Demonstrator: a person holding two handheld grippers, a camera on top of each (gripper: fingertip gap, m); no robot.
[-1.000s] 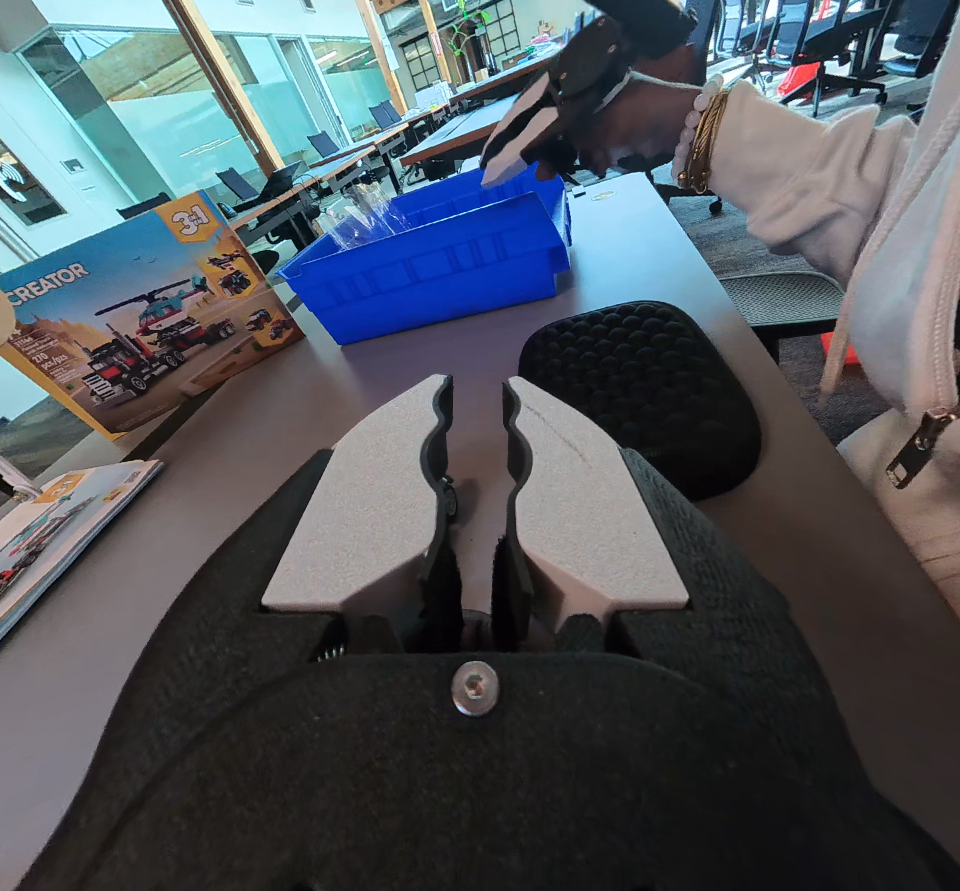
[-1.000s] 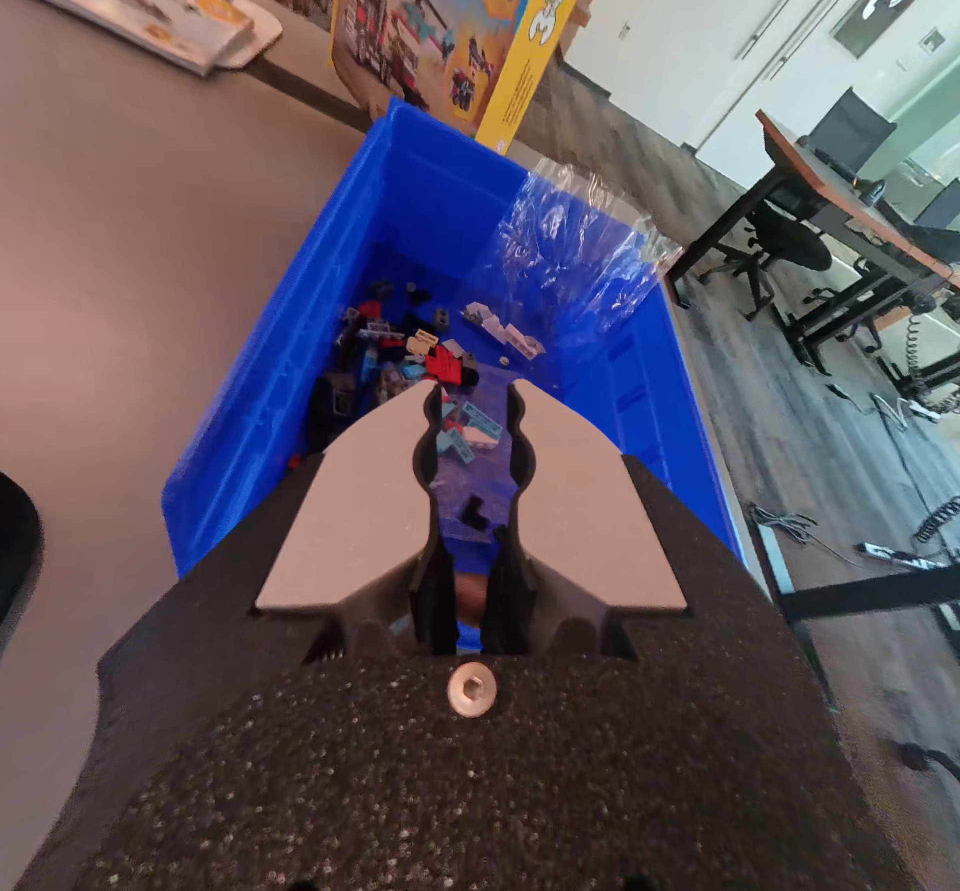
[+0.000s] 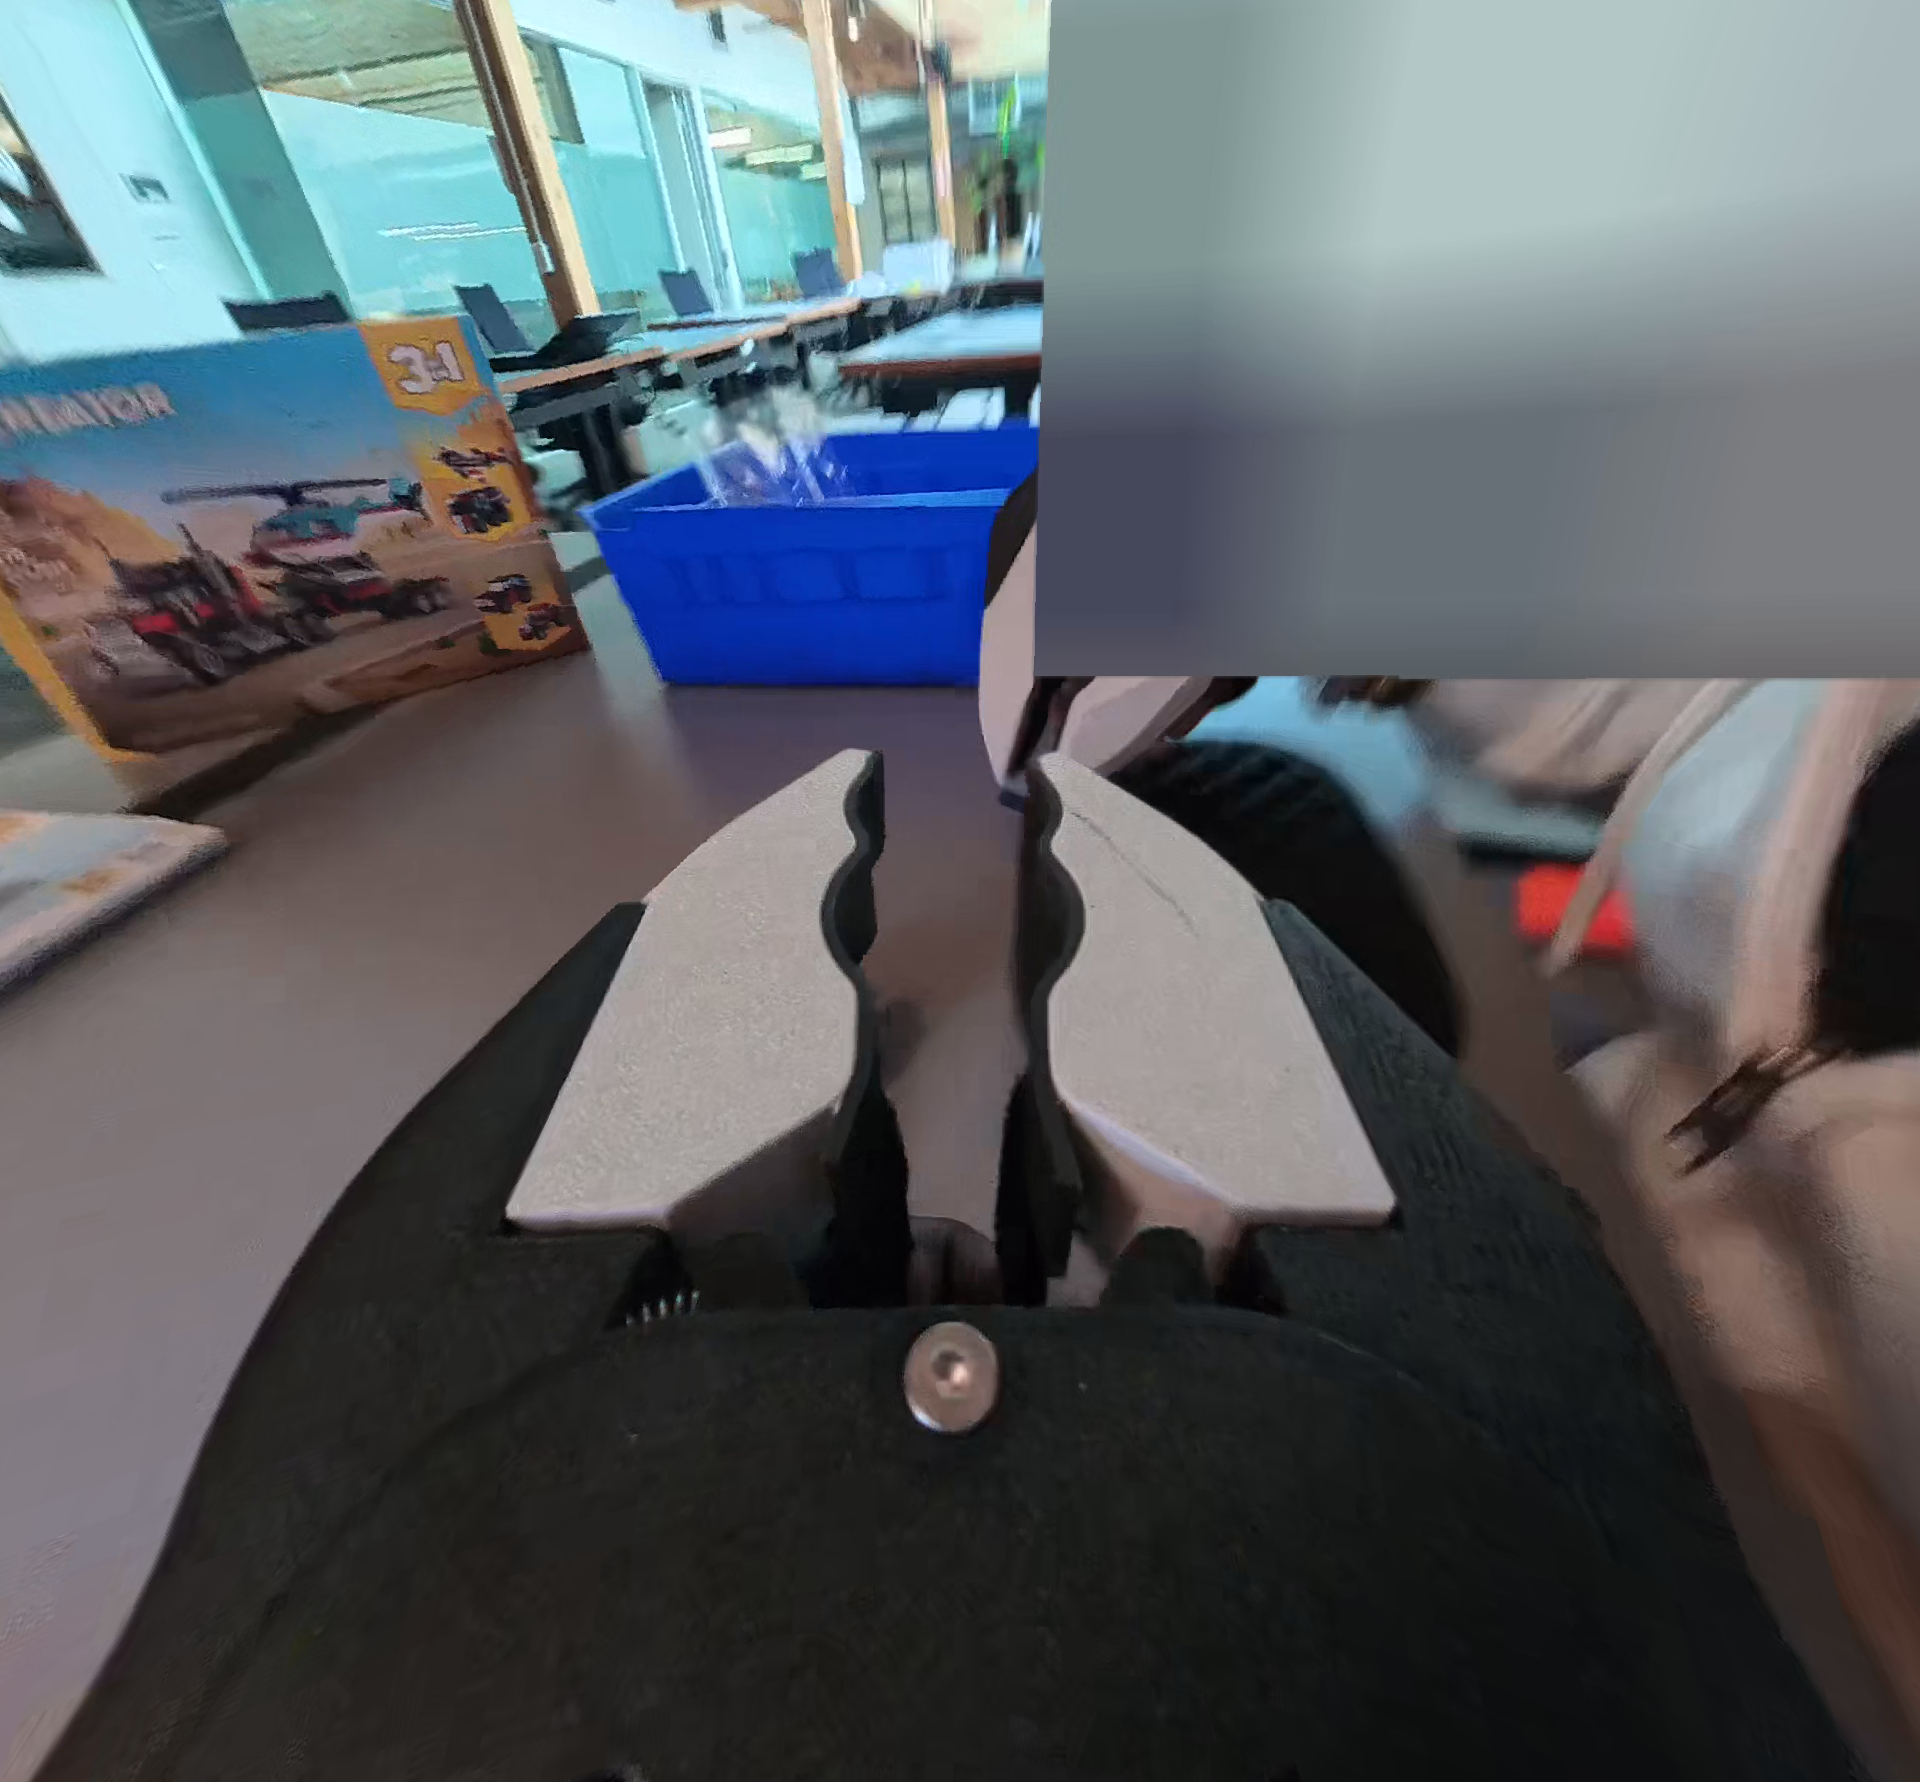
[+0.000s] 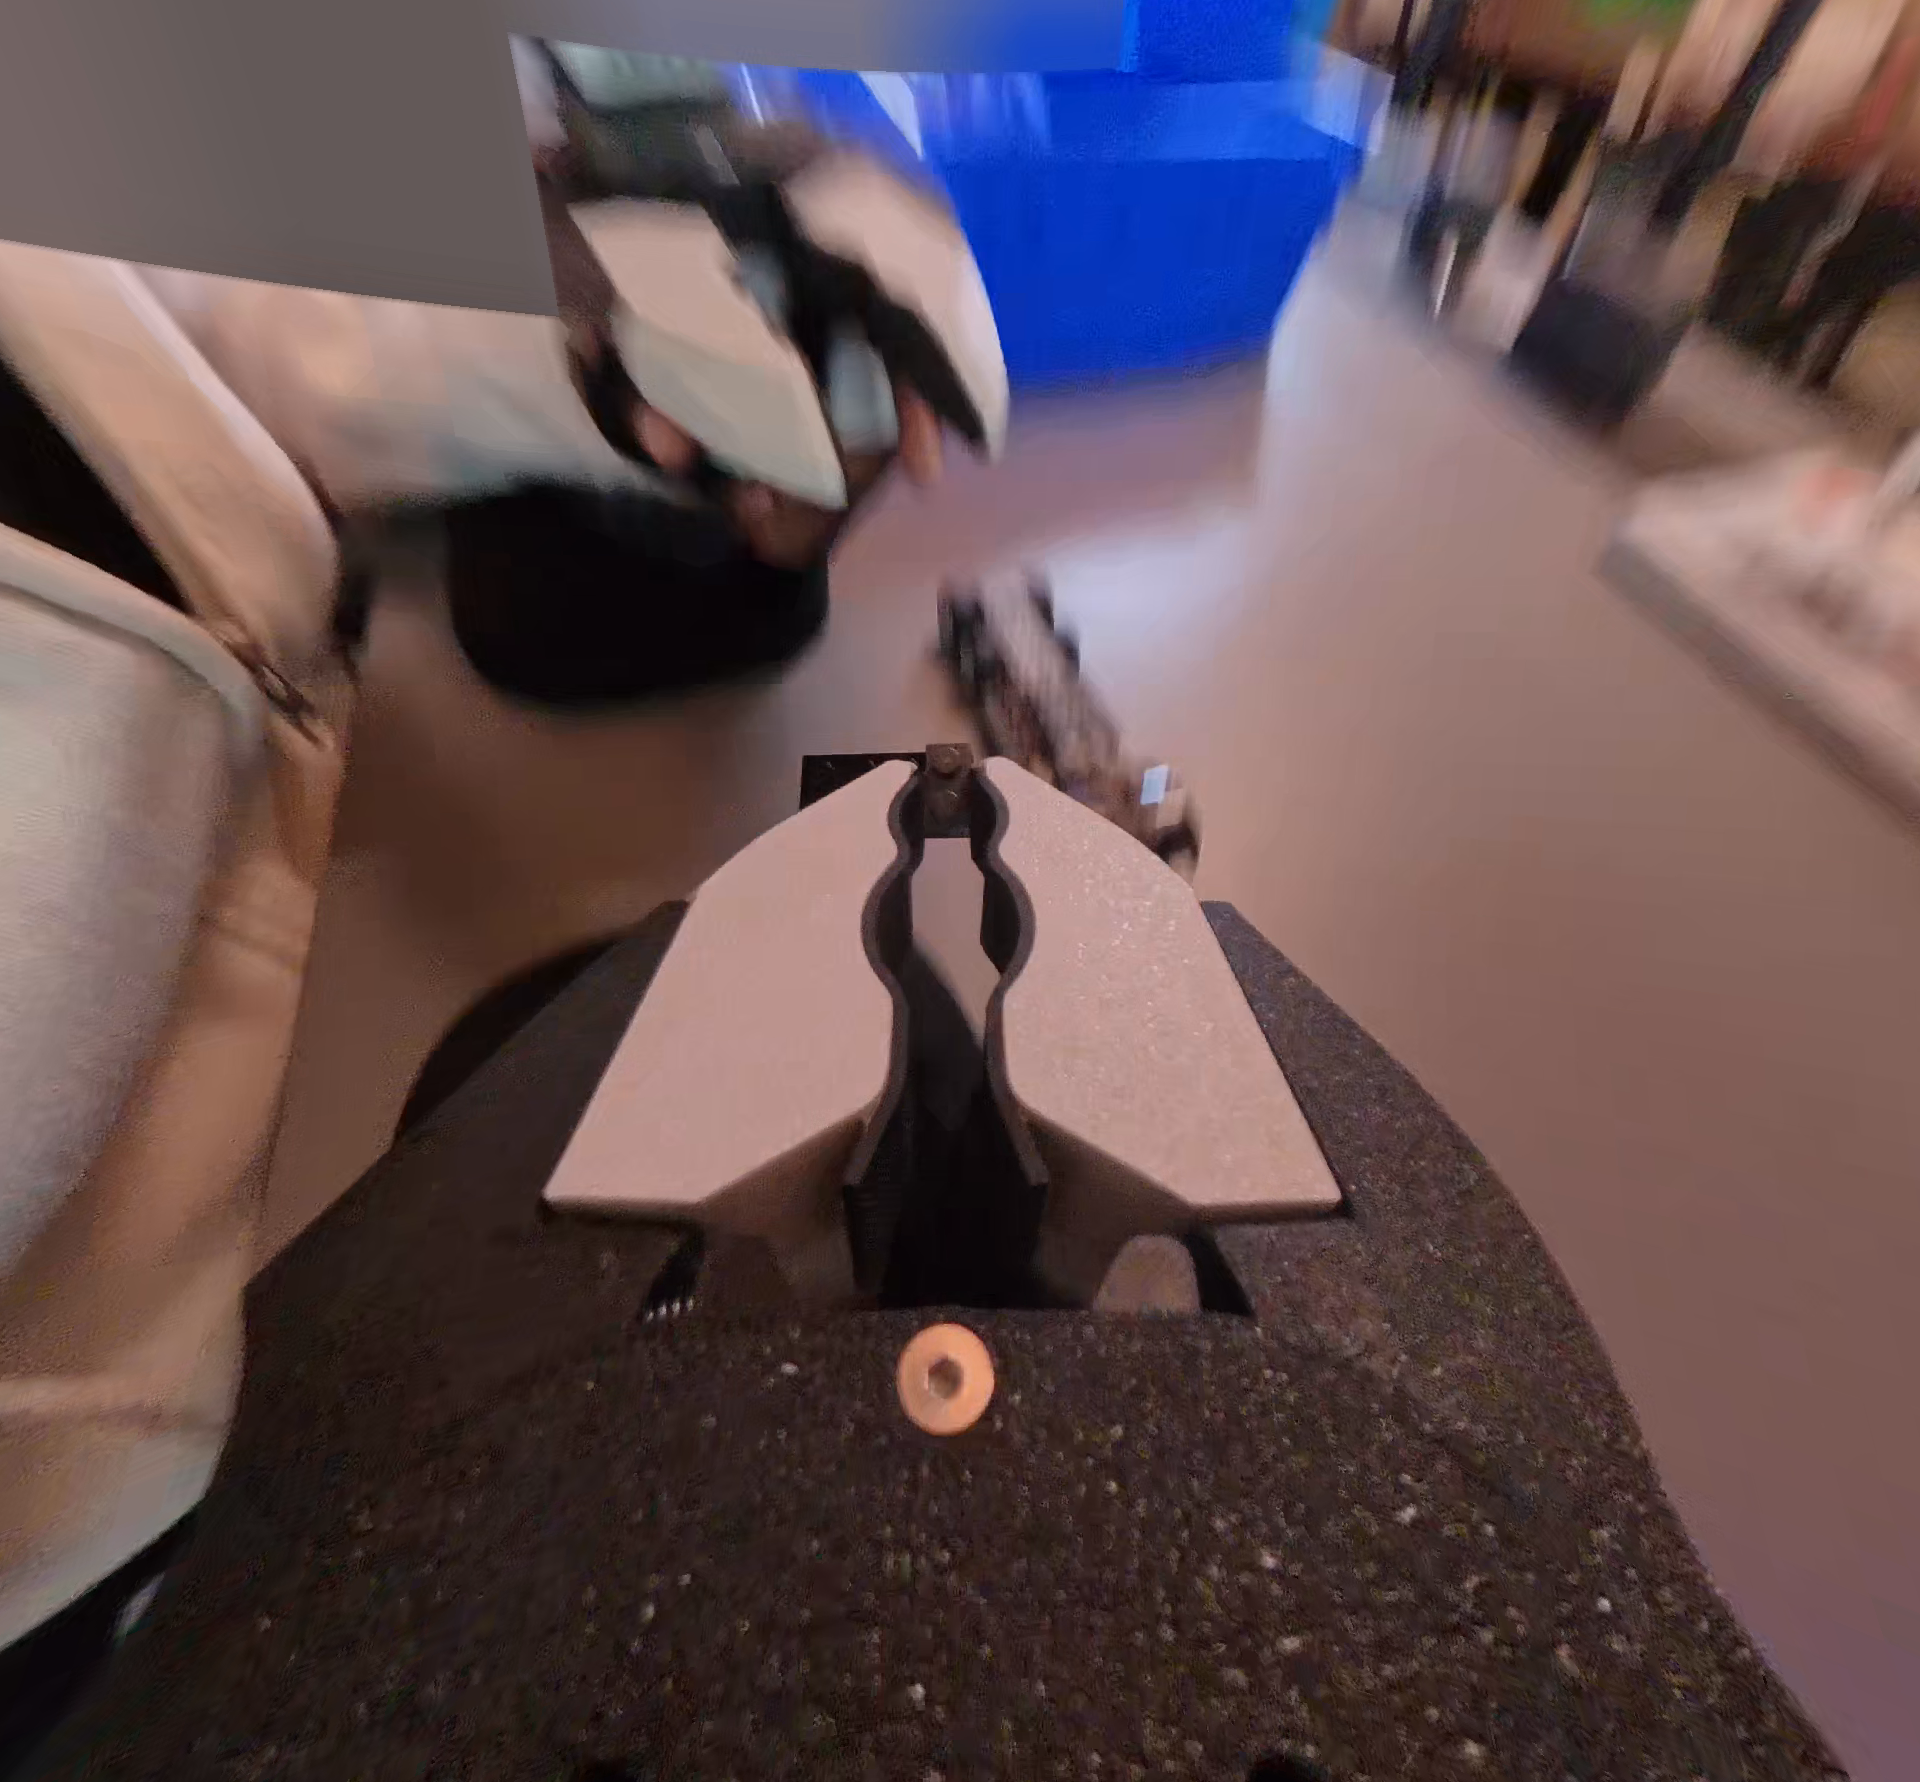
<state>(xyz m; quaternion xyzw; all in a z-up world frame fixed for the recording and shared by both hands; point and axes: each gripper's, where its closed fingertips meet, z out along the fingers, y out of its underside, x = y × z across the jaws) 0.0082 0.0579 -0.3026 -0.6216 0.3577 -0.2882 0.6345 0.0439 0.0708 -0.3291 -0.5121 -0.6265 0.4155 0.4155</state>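
Grey tabletop lies under your left gripper, whose fingers stand apart with nothing between them. Beyond stand the toy box and the blue bin. Your right gripper is clamped on a small dark brick, near the black pad.

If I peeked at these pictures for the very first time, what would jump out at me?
First the bright blue bin at the far end of the grey table, with the colourful toy box standing to its left. Then the right claw, pinching a small dark brick at its tips, with a long blurry brick build lying just beyond. The left claw is open, with nothing in it.
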